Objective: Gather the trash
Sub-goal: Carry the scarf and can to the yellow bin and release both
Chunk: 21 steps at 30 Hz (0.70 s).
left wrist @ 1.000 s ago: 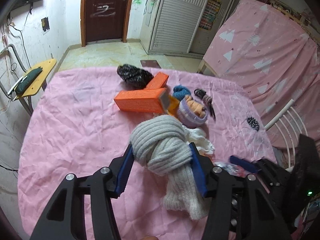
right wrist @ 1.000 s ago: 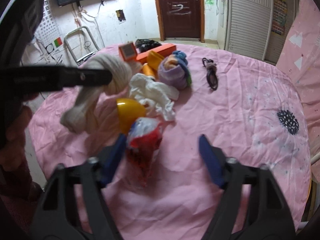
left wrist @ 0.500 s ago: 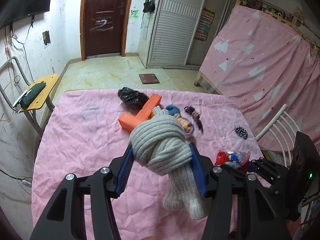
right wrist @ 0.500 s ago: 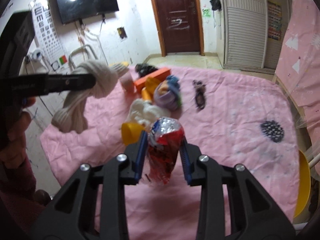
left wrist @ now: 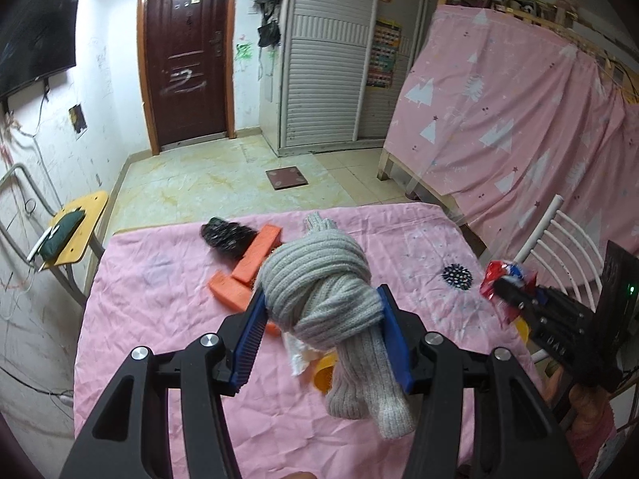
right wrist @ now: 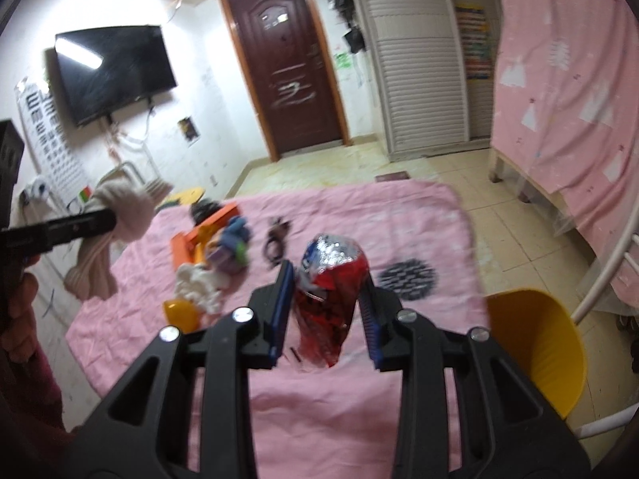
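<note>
The crumpled red foil wrapper (right wrist: 329, 279) is clamped between the narrowed jaws of the right gripper (right wrist: 326, 311), lifted above the pink bedspread (right wrist: 399, 215). The knotted grey scarf (left wrist: 319, 295) is gripped mid-width by the left gripper (left wrist: 319, 343), also raised above the bedspread. A yellow bin (right wrist: 535, 351) is seen just beside the bedspread's edge.

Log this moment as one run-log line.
left gripper: shut on knotted grey sock, lifted | right gripper: shut on red foil wrapper, lifted | yellow bin: beside table, wrapper not in
</note>
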Tool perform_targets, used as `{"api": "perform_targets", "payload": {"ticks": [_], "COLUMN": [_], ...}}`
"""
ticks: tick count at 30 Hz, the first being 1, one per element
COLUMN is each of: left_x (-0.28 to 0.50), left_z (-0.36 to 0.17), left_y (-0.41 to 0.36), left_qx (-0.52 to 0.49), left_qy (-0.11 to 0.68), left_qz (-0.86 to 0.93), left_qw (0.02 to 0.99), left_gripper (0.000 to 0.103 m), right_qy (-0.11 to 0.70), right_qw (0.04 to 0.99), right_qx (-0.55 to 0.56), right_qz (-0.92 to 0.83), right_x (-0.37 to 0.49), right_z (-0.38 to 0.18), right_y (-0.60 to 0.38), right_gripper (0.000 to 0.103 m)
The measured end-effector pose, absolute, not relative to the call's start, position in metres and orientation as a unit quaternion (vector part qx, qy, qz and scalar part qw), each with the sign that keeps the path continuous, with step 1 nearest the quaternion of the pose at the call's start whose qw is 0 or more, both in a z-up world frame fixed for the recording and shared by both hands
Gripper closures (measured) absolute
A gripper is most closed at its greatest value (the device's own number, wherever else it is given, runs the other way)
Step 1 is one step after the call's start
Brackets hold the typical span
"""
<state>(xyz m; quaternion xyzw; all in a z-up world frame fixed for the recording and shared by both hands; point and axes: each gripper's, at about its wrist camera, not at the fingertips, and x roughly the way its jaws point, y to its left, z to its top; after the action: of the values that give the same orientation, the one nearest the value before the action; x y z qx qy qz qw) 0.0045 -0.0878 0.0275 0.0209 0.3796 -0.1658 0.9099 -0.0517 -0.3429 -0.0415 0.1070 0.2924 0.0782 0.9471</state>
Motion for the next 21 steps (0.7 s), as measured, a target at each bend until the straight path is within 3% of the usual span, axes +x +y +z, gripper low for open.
{"api": "perform_targets", "payload": {"ticks": [17, 18, 21], "left_x": [0.01, 0.01, 0.009], "left_z": [0.042, 0.042, 0.04], "left_y": [-0.222, -0.231, -0.266], "left_qx": [0.075, 0.076, 0.083], "left_qy": [0.378, 0.379, 0.382], "left_qz": [-0.253, -0.261, -0.284], "left_qw": [0.887, 0.885, 0.876], "left_gripper": [0.055, 0.055, 0.055], "right_qy": [0.281, 0.284, 0.287], "right_qw": [0.941, 0.939, 0.934], "right_qx": [0.181, 0.185, 0.197], "right_qz": [-0.055, -0.061, -0.075], "right_x": [-0.065, -0.065, -0.067], "right_z": [-0.066, -0.069, -0.075], "right_y": [-0.454, -0.459, -0.471], "right_gripper": [0.072, 0.07, 0.048]}}
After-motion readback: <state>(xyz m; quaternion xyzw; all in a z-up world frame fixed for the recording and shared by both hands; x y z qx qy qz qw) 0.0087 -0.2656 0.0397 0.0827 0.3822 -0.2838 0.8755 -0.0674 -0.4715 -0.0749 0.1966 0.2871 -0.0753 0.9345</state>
